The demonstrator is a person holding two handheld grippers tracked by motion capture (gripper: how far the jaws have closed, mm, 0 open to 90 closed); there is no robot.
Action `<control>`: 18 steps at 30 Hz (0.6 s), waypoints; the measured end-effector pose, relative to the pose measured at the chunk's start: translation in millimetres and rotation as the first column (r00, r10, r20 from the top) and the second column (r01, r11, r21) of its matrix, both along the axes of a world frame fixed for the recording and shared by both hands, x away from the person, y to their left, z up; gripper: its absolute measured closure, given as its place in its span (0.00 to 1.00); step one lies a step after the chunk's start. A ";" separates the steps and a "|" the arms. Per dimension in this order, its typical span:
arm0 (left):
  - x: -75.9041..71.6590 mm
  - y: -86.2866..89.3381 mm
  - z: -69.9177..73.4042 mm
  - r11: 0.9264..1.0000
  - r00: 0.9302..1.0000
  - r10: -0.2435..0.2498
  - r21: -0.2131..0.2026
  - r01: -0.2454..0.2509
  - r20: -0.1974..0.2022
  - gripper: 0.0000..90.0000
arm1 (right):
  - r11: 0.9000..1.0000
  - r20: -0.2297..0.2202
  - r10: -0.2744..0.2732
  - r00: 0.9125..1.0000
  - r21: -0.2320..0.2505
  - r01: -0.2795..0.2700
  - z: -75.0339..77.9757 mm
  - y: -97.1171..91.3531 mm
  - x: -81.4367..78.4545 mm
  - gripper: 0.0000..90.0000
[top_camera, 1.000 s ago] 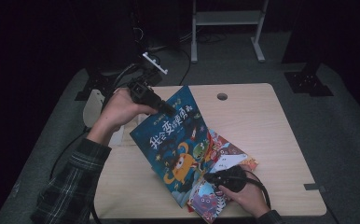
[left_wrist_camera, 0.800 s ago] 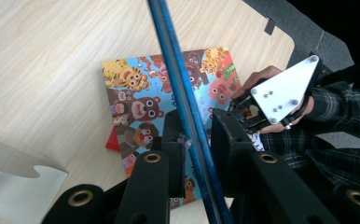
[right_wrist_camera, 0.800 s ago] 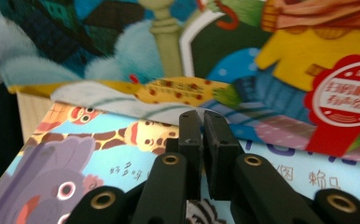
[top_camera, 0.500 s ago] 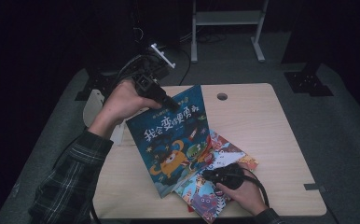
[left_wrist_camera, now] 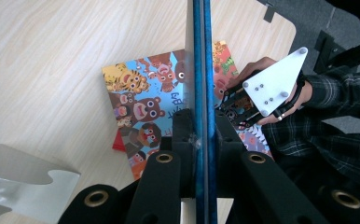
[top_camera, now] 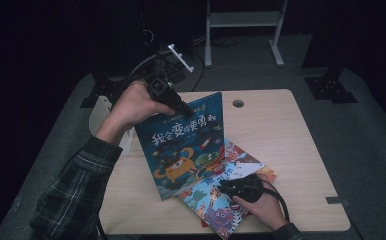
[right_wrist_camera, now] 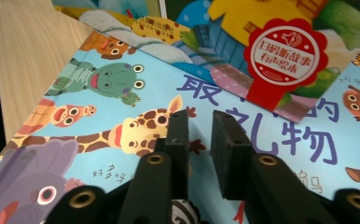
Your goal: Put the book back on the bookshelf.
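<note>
- While the left hand [top_camera: 131,105] comes in from the left with the forearm raised, the left gripper [top_camera: 181,106] points down and to the right onto the top edge of the blue book [top_camera: 186,145].
- Its jaws have just been closing, and in the left gripper view they press on both sides of the blue book [left_wrist_camera: 200,70].
- Compared with one second ago, this book stands more upright, and its top edge is higher and further left; its bottom edge rests on the table [top_camera: 291,150].
- Under it lies the animal book [top_camera: 216,200], flat on the table at the front.
- At the right, the right hand [top_camera: 261,207] lies low on the animal book, in the same place as before.
- The right gripper [right_wrist_camera: 200,140] has just been opening; its jaws stand narrowly apart over the cover, with nothing between them.
</note>
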State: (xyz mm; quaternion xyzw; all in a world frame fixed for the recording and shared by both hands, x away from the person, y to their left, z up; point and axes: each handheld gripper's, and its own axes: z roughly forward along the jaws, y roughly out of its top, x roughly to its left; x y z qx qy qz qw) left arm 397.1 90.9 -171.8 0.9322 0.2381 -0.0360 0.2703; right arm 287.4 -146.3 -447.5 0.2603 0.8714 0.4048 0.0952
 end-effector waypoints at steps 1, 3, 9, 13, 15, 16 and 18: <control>-0.6 0.1 0.6 1.000 1.000 0.003 0.003 -0.003 0.008 0.92 | 1.000 0.004 -0.007 1.000 -0.001 0.007 -0.1 -0.5 0.3 0.78; -1.0 0.7 1.8 1.000 1.000 0.004 0.011 -0.004 0.016 0.92 | 1.000 0.006 -0.012 1.000 -0.001 0.012 -0.4 -1.6 1.0 0.73; -2.4 2.5 4.3 1.000 0.999 0.016 0.026 -0.017 0.037 0.92 | 0.999 0.001 -0.034 0.999 0.012 0.034 -0.6 -5.4 3.5 0.62; -1.2 7.0 6.4 0.999 0.998 0.027 0.020 -0.028 0.048 0.92 | 0.997 0.008 -0.060 0.998 0.039 0.059 4.2 -15.6 8.0 0.54; -1.0 8.1 6.9 1.000 0.998 0.026 0.016 -0.027 0.049 0.92 | 0.997 0.010 -0.068 0.998 0.045 0.067 5.1 -17.8 9.0 0.53; -0.8 10.4 8.2 1.000 0.998 0.023 0.014 -0.023 0.051 0.92 | 0.994 0.010 -0.095 0.995 0.059 0.094 7.4 -24.8 12.4 0.50; -0.4 12.5 9.2 1.000 0.998 0.027 0.005 -0.028 0.050 0.92 | 0.991 0.019 -0.114 0.993 0.069 0.112 9.4 -32.2 16.0 0.48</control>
